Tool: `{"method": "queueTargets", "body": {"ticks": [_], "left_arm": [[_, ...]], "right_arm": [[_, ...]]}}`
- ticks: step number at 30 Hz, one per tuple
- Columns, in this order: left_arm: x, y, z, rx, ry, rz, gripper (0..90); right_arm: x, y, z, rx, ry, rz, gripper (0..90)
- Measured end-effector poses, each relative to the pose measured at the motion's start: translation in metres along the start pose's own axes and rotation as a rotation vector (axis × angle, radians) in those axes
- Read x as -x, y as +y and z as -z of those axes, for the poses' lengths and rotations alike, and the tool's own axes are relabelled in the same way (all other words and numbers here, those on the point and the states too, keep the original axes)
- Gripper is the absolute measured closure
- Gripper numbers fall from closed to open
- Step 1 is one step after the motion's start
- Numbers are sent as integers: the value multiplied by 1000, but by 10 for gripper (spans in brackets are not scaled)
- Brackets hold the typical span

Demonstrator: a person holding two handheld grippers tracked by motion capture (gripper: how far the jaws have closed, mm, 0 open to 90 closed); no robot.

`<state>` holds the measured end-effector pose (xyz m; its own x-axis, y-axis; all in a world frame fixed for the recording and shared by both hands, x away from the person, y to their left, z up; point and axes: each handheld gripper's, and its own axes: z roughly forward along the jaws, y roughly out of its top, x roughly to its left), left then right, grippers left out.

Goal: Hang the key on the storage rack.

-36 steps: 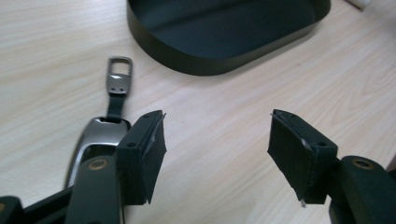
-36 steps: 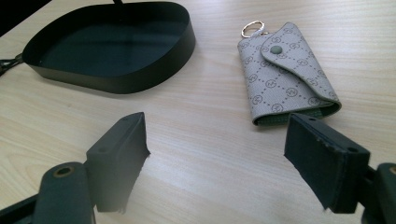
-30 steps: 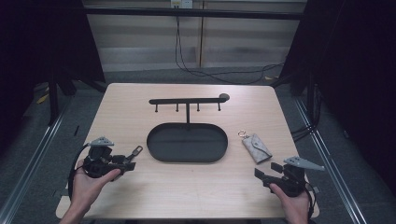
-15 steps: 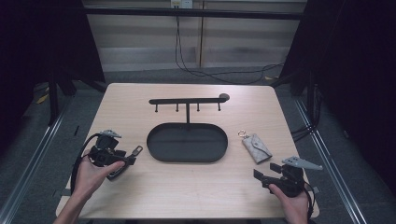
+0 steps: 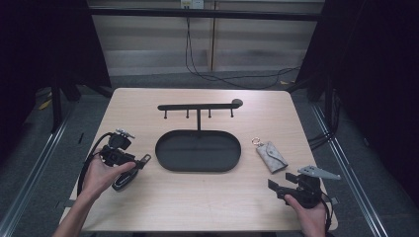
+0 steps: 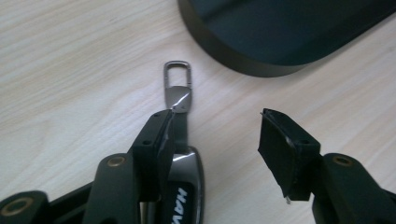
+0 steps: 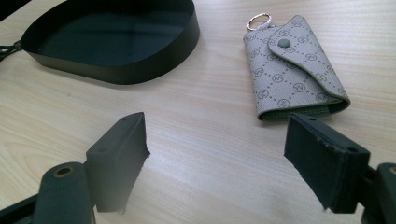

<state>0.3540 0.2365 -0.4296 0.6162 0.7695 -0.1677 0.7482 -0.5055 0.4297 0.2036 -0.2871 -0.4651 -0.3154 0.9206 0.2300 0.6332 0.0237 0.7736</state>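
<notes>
**Now the left tongs are over the car key**

Largest first: the surface (image 5: 197, 207) is a pale wooden top. At its middle stands a black oval tray (image 5: 198, 150), with a hook rack (image 5: 197, 106) rising behind it on a thin post.

Next, the person's hands. The left hand has slid across the surface toward the tray over the last second, carrying the left tongs (image 6: 215, 135) with it, so that they now lie low over the key (image 6: 180, 140). The right tongs (image 7: 215, 154) have kept their place near the front right corner, with their jaws released and nothing between them.

Then the small things. The key is a dark car fob with a metal clip (image 6: 177, 77) at its far end; it lies flat on the wood just left of the tray, clip toward the rim. In the left gripper view one jaw lies on the fob's edge while the other stands well off to the side. These jaws have just been closing and then eased slightly; they are released, not yet gripping the fob. A grey patterned key pouch (image 7: 294, 65) with a ring (image 7: 258, 20) lies to the right of the tray, ahead of the right tongs and apart from them.

My reading: the approach is done and the grasp is the step in hand. The fob sits off-centre in the gap, so the left hand probably needs a small sideways shift before closing, or the far jaw may push it askew.
</notes>
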Motion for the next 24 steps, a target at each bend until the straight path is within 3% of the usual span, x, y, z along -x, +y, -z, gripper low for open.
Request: {"method": "queueTargets", "body": {"ticks": [4,6,11,12,24], "left_arm": [[-7,7,-7,-47,29,-16,461],[-9,9,-9,-41,19,8,477],[-14,13,-12,-79,19,5,489],[-17,15,-12,-85,2,12,496],[-14,29,-26,-169,12,-26,608]], "right_arm": [[0,0,0,-3,6,1,209],[0,0,-1,-3,7,1,210],[0,0,-1,-5,10,1,207],[0,0,-1,-5,9,2,205],[0,0,-1,-9,9,6,204]]}}
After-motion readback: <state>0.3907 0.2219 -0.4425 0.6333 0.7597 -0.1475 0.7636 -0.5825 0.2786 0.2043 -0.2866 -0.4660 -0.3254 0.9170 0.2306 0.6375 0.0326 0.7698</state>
